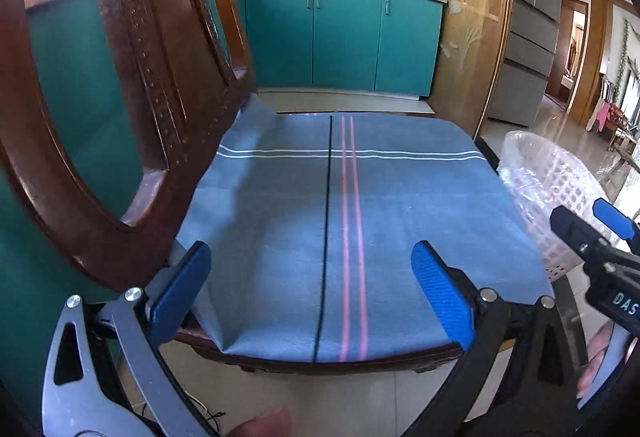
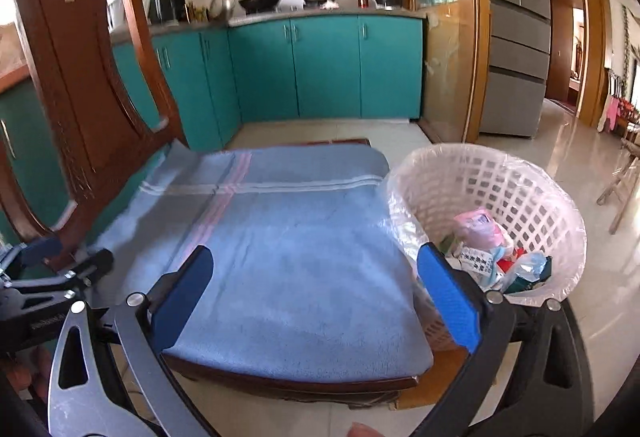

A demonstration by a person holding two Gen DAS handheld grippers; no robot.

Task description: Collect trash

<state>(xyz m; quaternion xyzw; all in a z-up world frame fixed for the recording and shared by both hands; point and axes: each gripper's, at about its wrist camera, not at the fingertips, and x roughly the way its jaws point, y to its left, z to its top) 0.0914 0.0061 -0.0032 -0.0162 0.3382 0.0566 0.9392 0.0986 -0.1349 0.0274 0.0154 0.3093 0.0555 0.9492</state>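
A white lattice waste basket [image 2: 520, 189] lined with a clear bag stands on the floor to the right of a wooden chair. Inside it lies trash [image 2: 488, 249]: a pink packet, a printed wrapper, bluish plastic. In the left wrist view only the basket's near side [image 1: 560, 189] shows. My left gripper [image 1: 316, 289] is open over the chair's blue cloth [image 1: 360, 221], nothing between its blue pads. My right gripper [image 2: 316, 293] is open too, its left pad over the cloth [image 2: 280, 257], its right pad in front of the basket. No trash lies on the cloth.
The carved chair back [image 1: 132, 77] rises at the left. Teal kitchen cabinets [image 2: 320, 69] run behind, with pots on the counter. A grey fridge [image 2: 516, 37] stands at the right, and glossy tiled floor leads to a doorway. The right gripper's body [image 1: 600, 257] shows at the left view's edge.
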